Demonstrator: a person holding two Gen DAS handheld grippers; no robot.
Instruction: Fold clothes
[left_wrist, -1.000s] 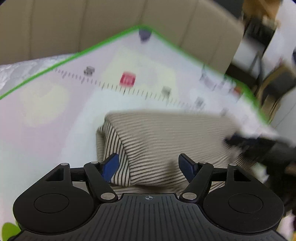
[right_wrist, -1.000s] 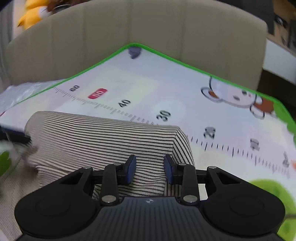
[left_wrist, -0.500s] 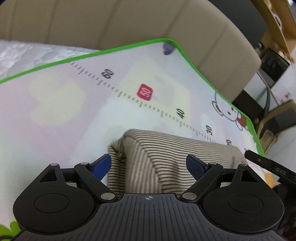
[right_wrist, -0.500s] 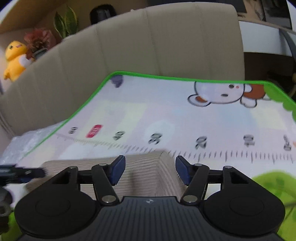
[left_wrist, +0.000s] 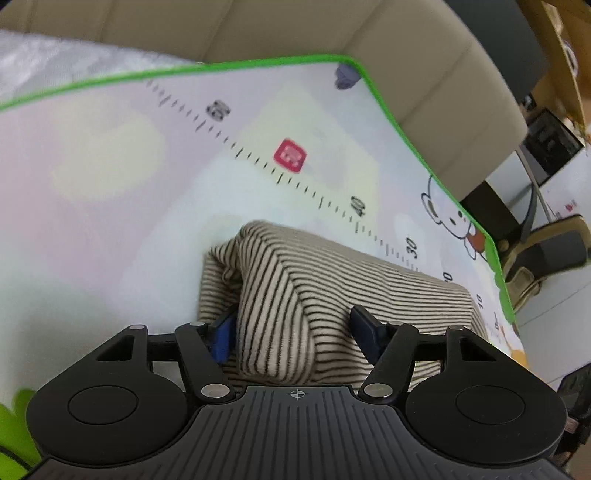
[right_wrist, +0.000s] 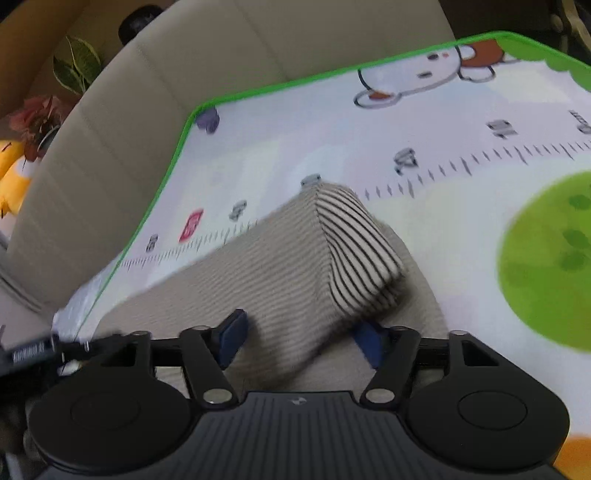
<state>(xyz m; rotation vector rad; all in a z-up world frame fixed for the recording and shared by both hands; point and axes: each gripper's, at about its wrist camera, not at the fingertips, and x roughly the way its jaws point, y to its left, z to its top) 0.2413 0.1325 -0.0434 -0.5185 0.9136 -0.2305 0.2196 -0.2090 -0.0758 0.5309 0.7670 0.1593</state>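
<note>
A beige garment with thin black stripes (left_wrist: 332, 291) lies folded into a thick bundle on a printed play mat (left_wrist: 110, 206). My left gripper (left_wrist: 291, 332) is open, its blue pads on either side of the bundle's near left end, with cloth bulging between them. In the right wrist view the same garment (right_wrist: 295, 266) shows its right end. My right gripper (right_wrist: 303, 338) is open around that end's near edge. The left gripper's body (right_wrist: 33, 354) shows at that view's left edge.
The mat has a green border (left_wrist: 424, 147), a ruler print with numbers and a bear drawing (left_wrist: 454, 218). A beige padded headboard (left_wrist: 406, 48) stands behind it. A yellow plush toy (right_wrist: 11, 177) and a plant (right_wrist: 77, 70) sit beyond the headboard.
Both grippers have come down and forward onto the ends of the striped bundle. The right gripper, nearly shut a second ago, has opened wide and rolled to one side.
</note>
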